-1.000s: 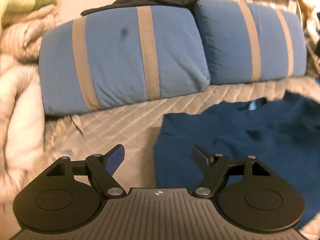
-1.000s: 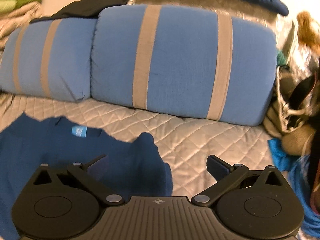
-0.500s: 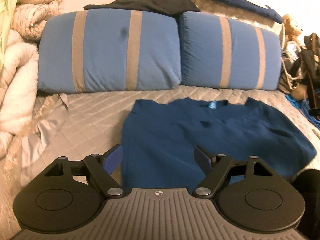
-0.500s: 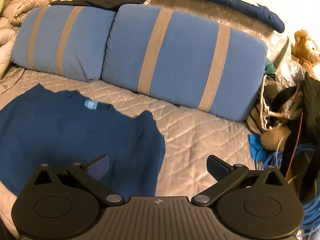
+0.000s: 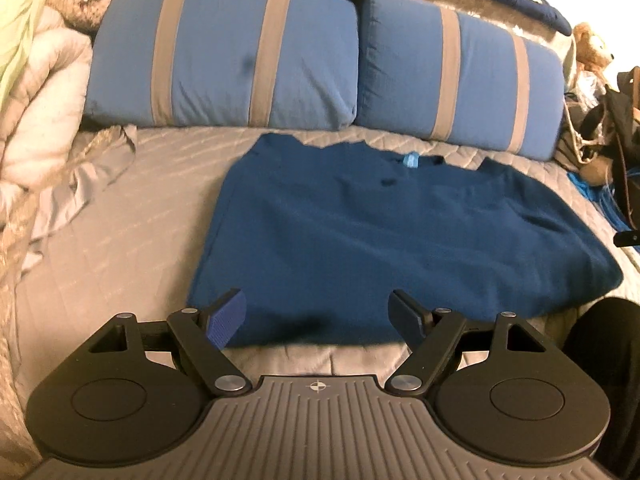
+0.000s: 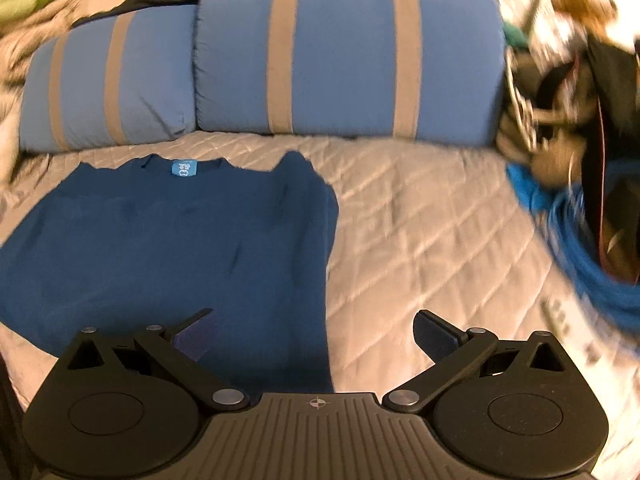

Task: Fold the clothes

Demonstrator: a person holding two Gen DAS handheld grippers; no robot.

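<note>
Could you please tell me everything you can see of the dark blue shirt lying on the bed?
The dark blue shirt is a soft knit-looking top, spread flat with its neckline toward the two striped pillows. A light blue label sits inside the collar. Both sleeves appear folded in, so the sides run nearly straight; the cloth shows slight wrinkles. It rests on the grey quilted cover, apart from the pillows. Its hem lies nearest the cameras. Neither gripper touches it.
</note>
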